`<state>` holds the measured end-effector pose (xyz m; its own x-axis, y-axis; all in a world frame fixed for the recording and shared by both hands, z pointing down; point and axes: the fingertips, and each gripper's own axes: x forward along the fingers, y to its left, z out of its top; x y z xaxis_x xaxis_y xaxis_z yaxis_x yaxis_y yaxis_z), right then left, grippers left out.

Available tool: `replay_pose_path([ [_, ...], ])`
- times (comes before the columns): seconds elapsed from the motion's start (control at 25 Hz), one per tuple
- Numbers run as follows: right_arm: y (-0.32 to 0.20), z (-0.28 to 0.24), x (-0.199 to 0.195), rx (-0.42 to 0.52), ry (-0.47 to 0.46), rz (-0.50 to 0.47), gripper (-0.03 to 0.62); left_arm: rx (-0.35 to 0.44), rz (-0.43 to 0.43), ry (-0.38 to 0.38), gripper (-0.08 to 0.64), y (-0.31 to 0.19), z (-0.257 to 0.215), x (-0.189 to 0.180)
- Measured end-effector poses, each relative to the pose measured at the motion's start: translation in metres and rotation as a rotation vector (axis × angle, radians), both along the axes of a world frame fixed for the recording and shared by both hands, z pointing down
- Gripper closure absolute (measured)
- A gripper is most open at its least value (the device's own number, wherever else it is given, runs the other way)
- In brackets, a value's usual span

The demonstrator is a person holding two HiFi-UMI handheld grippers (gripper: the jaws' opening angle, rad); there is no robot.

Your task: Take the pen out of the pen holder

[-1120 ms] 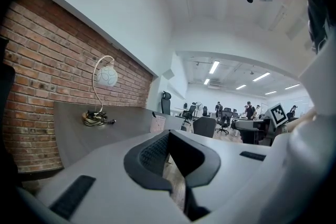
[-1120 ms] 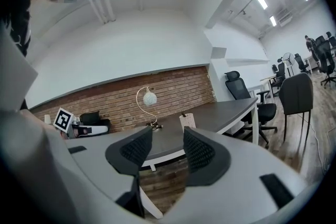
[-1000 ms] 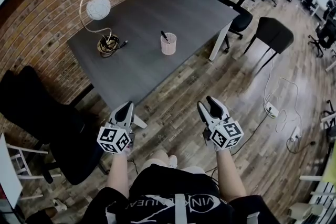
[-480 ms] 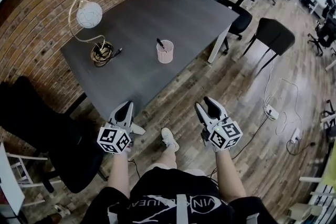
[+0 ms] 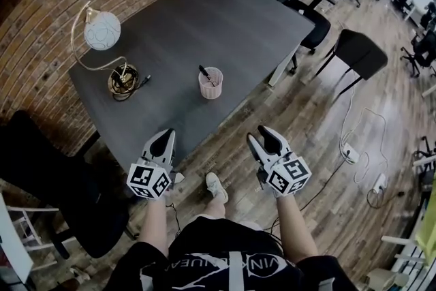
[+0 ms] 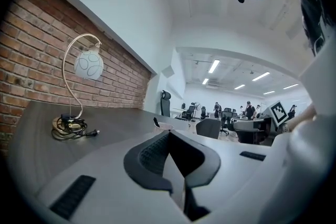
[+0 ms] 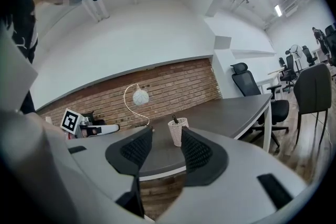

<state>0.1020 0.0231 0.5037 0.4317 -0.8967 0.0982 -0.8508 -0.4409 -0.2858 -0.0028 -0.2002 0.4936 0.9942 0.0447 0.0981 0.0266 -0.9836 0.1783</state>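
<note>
Right tongs (image 5: 259, 135) spread, left tongs (image 5: 165, 136) pressed together, both empty. Avoid tipping pen holder (image 5: 210, 84) near counter (image 5: 204, 17) front edge while pinching pen (image 5: 204, 71).

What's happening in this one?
A person stands just short of the dark table, a gripper in each hand. The right gripper is open and points toward the pink pen holder, which is well out of its reach. The left gripper is shut on nothing. The pen sits in the holder, untouched. A lamp stands on the table near the brick wall.
</note>
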Motion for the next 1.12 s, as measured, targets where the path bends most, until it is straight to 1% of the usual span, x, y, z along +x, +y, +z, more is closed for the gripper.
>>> replay_pose_path([
  [0.32, -0.034, 0.002, 0.044, -0.012, -0.022, -0.039, 0.420, -0.013, -0.009, -0.018, 0.548, -0.023, 0.000, 0.046],
  [0.52, -0.058, 0.001, 0.074, -0.023, -0.019, -0.054, 0.419, -0.022, -0.010, -0.031, 0.548, -0.043, 0.003, 0.074],
  [0.8, -0.093, -0.001, 0.112, -0.038, -0.015, -0.102, 0.420, -0.032, -0.028, -0.041, 0.548, -0.073, 0.008, 0.111],
  [0.96, -0.115, 0.001, 0.126, -0.049, -0.015, -0.140, 0.420, -0.041, -0.039, -0.042, 0.548, -0.086, 0.012, 0.126],
  [1.12, -0.134, 0.000, 0.136, -0.079, -0.007, -0.191, 0.420, -0.031, -0.045, -0.052, 0.548, -0.091, 0.014, 0.135],
])
